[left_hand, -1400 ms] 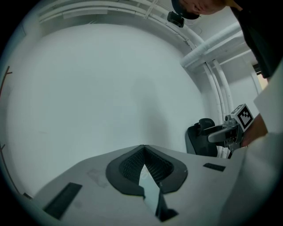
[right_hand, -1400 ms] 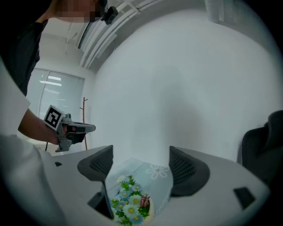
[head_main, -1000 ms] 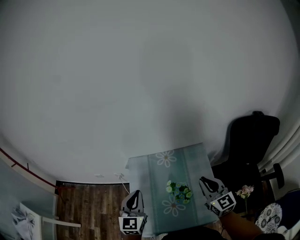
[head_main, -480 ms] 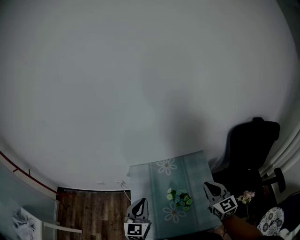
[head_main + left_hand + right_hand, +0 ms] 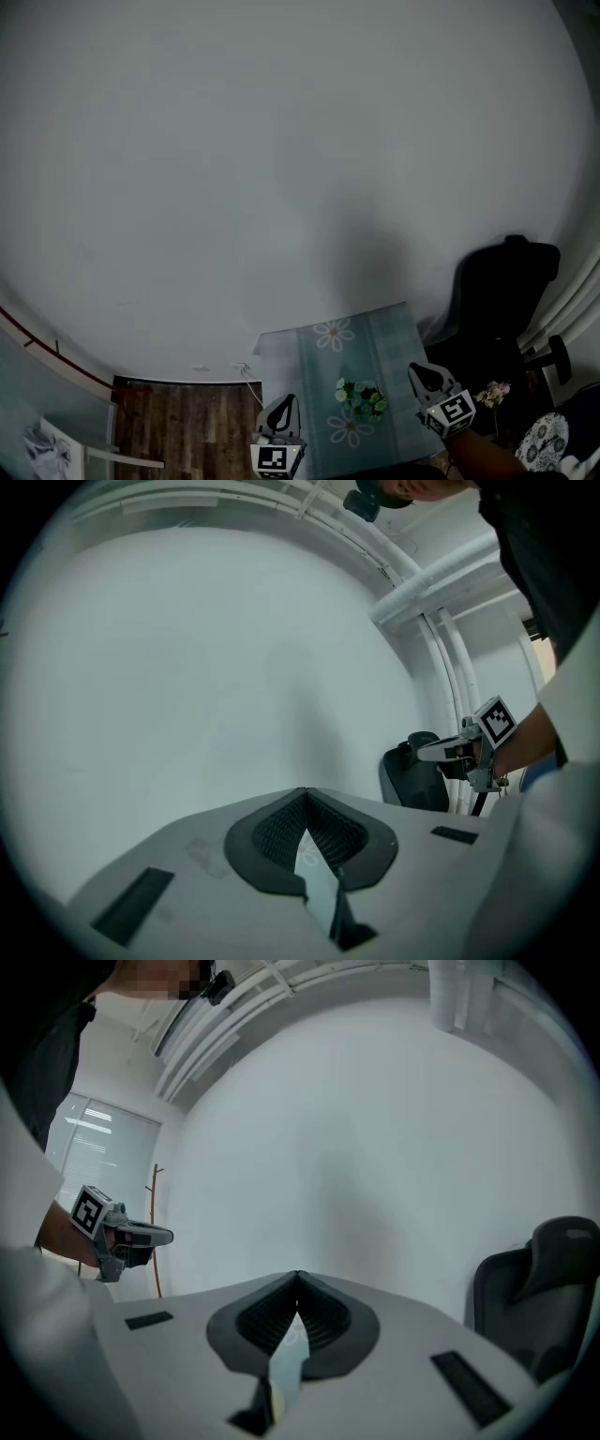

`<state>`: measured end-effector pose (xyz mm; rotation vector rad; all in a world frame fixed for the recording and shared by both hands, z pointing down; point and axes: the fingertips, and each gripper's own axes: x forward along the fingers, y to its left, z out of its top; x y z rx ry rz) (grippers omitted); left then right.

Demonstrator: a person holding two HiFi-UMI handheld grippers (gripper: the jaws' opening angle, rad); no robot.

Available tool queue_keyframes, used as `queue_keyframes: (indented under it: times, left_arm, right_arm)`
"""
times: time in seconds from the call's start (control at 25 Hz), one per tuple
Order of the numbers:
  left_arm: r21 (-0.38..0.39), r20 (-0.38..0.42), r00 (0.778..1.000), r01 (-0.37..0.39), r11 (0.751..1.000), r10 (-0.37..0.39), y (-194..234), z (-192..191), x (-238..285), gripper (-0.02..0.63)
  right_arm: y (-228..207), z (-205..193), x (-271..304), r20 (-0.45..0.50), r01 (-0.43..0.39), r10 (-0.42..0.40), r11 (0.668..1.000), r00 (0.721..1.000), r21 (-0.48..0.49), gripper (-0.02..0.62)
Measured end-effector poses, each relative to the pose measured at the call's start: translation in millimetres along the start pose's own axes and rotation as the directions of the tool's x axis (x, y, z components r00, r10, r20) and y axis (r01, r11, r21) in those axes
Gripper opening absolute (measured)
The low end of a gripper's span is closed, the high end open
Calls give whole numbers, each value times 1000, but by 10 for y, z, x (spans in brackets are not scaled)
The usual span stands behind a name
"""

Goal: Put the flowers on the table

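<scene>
Grey-green cloth printed with pale daisies covers the table, and the step in hand reads as fetching another bunch for it. At the table's near left corner the left gripper hangs with its jaws pressed together and nothing between them; it is probably best kept level there, out of the way. In the middle of the cloth sits a green and white bunch of flowers, already where the task wants it. At the table's right edge hovers the right gripper, its jaws also closed tip to tip and empty. Just to its right, off the table, a pink sprig of flowers rises on a thin stem; what it stands in cannot be made out. That looks the likely next pick. The right jaws would have to spread first, come in on the stem rather than the blooms, close gently, and carry it to bare cloth clear of the green bunch.

Dark wood floor shows at far left, with a white piece of furniture cut off by the picture's edge. The table stands against a plain white wall that fills most of the head view. A black office chair sits close by the table's right side.
</scene>
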<state>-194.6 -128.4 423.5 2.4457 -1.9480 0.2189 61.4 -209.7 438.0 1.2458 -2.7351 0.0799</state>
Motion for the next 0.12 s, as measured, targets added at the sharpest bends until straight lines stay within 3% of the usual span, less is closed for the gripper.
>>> queue_keyframes:
  times: [0.12]
  left_arm:
    - [22, 9, 1000, 6, 1000, -6, 31, -28, 12, 5]
  right_arm:
    - [33, 38, 13, 0, 1, -1, 1000, 1000, -7, 18]
